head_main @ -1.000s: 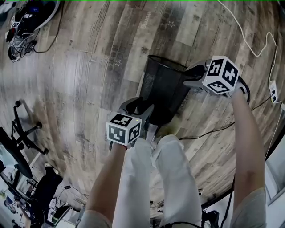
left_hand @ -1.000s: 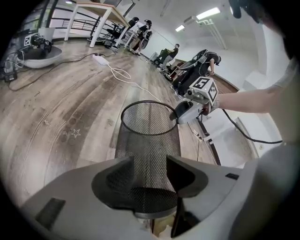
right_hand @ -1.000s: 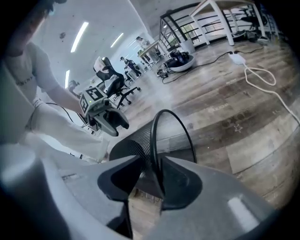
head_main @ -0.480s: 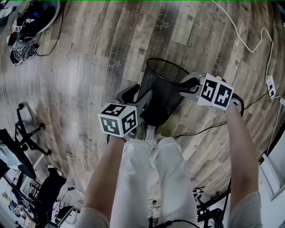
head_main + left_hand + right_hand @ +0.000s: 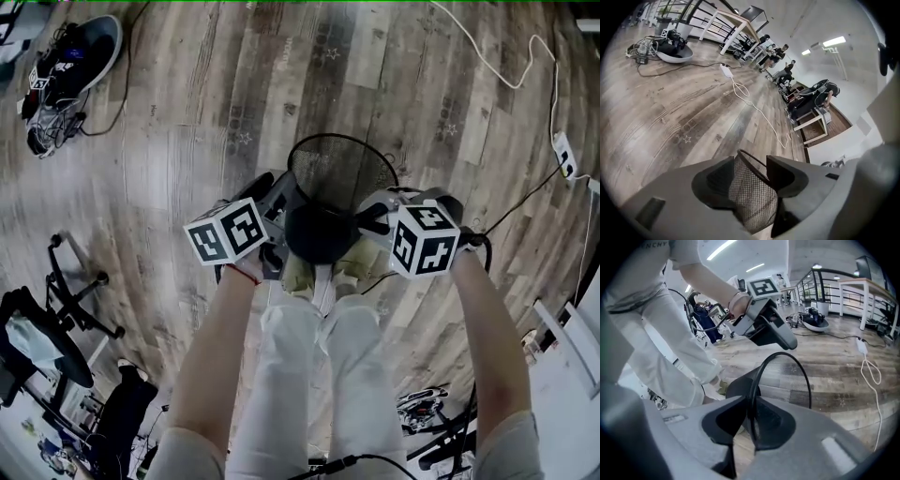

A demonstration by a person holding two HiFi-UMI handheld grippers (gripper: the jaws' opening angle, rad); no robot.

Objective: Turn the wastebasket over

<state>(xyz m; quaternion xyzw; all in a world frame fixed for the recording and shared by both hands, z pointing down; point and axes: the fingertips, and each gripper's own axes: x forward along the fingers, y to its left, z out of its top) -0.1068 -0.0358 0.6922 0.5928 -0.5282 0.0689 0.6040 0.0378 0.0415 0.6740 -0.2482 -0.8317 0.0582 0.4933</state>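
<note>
- The wastebasket hangs between the two grippers just in front of the person's shoes. It is tilted, with its open mouth facing up and away and its dark base toward the feet.
- The left gripper is clamped on the mesh wall at a middling width, and the wall fills its gap.
- The right gripper has just been closing. It now stands narrow, pinching the thin rim and wall on the opposite side.
- To turn it well, I would keep both grips firm and roll both wrists together, so the mouth swings down and the base comes up.
- The mesh is thin and springy, so uneven rolling could twist it or let the rim slip from the narrow pinch.
- The basket should be lowered level, so the whole rim meets the floor at once.
- The shoes sit right beside the base, so the basket should be set down a little farther out.
- A white cable, a power strip and a black cable lie to the right, apart from the landing spot.
- A chair base stands well off to the left.
</note>
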